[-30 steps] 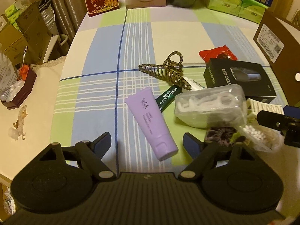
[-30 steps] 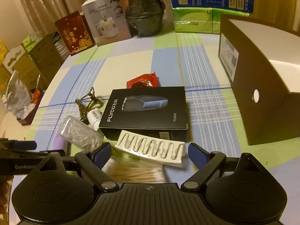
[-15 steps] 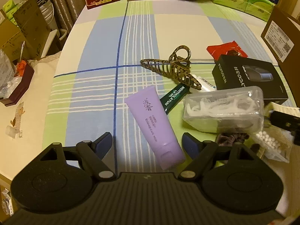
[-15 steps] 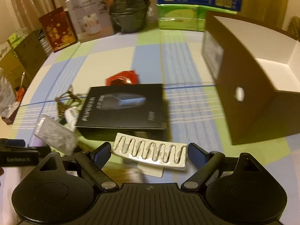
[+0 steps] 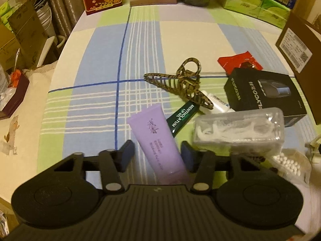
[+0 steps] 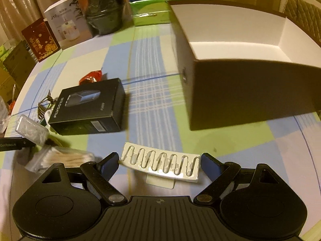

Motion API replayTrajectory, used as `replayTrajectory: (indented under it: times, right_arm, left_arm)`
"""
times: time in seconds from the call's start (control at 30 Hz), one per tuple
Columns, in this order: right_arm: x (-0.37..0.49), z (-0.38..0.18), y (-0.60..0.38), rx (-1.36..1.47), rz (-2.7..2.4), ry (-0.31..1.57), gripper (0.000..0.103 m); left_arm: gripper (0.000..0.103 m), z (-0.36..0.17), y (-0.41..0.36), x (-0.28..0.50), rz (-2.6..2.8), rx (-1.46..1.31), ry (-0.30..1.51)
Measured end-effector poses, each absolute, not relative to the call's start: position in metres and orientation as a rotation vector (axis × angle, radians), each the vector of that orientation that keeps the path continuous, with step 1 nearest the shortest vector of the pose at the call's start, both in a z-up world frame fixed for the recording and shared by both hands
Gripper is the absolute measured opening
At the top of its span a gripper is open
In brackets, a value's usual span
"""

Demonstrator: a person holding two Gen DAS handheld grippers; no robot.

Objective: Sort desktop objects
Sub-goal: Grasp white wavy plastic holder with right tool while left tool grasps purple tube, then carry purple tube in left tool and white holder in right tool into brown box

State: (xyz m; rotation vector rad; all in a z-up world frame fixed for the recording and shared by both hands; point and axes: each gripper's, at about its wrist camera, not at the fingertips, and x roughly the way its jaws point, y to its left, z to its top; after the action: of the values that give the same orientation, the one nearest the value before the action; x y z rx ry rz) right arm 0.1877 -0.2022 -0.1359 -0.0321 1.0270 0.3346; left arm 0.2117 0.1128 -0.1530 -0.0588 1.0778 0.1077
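Right wrist view: right gripper (image 6: 158, 161) is clamping the white wavy-slotted plastic clip (image 6: 161, 164), now lifted toward the open brown cardboard box (image 6: 250, 92) at the tabletop's right edge. Left gripper (image 5: 156, 153) is hanging open, closing in around the lilac squeeze tube (image 5: 158, 144), probably the next pick.

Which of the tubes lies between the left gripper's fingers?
The purple tube, cap end toward the left gripper. The green Mentholatum tube lies beyond its right finger.

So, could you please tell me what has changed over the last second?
The right hand-held gripper has carried the white comb, clamped between its fingers, toward the brown box. The left hand-held gripper closed in around the purple tube, still open. Table items stayed put.
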Motion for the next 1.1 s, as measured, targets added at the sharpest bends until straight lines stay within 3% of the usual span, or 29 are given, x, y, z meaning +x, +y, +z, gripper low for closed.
replayTrajectory:
  times: [0.1,0.63,0.77,0.83,0.87,1.1]
  right_arm:
    - [0.185,-0.135,-0.212,-0.031,0.338,1.029,0.085]
    - [0.184,-0.125,-0.261,-0.043,0.405,1.037,0.085]
    - [0.185,-0.121,-0.269,-0.054,0.426,1.031,0.085]
    - [0.186,-0.119,-0.275,-0.058,0.438,1.028,0.085]
    - [0.187,-0.117,-0.278,-0.058,0.441,1.027,0.085]
    - [0.196,-0.106,-0.300,-0.050,0.483,1.019,0.085]
  left_arm:
    - [0.028,-0.152,0.111,0.205,0.096,-0.050,1.076]
    - [0.028,-0.144,0.086,0.128,0.130,-0.110,1.158]
    - [0.038,-0.145,0.083,0.133,0.165,-0.115,1.153]
    - [0.037,-0.146,0.080,0.138,0.177,-0.102,1.151]
    - [0.030,-0.146,0.079,0.139,0.180,-0.108,1.148]
    - [0.029,-0.142,0.069,0.122,0.227,-0.132,1.146]
